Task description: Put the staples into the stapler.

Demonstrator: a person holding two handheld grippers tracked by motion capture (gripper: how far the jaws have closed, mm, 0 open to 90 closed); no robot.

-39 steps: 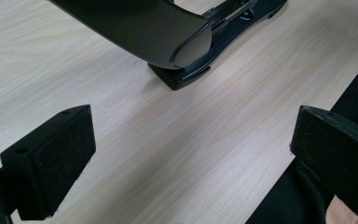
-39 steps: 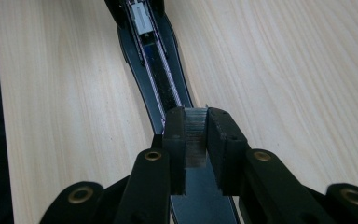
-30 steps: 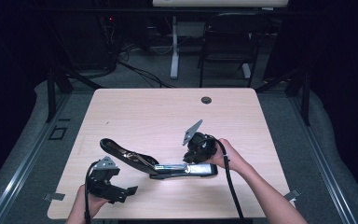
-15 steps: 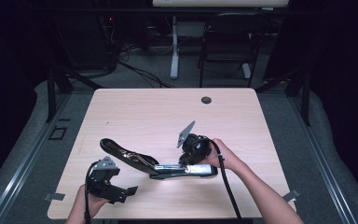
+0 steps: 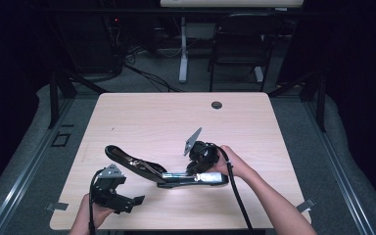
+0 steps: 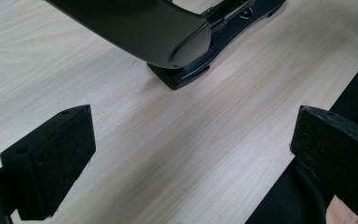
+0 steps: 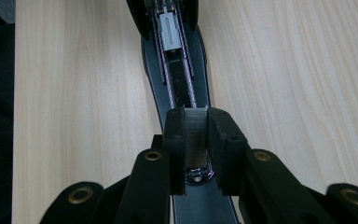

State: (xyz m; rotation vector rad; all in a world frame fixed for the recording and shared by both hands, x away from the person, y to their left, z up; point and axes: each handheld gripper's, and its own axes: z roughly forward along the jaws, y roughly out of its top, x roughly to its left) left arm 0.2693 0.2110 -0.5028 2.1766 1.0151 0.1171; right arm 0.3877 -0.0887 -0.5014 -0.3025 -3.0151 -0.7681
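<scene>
Right gripper [image 7: 196, 154] has its jaws clamped on a strip of staples [image 7: 196, 135] above the open stapler's [image 5: 161, 171] magazine channel [image 7: 177, 88], a detail its own view gives; the high view hides it behind the hand. Left gripper [image 6: 186, 154] stands open, at lower left of the table [image 5: 152, 117]. One stapler, two grippers. Since a second ago, the right gripper has edged leftward.

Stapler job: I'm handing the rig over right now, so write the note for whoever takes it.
Right claw: shut on a strip of staples, held over the open stapler, above its loading channel.
Left claw: open, holding nothing, near the table's front edge, short of the stapler's raised lid.
Done: lid open, strip picked up.
Left: seat the strip in the channel, release, close the lid.
</scene>
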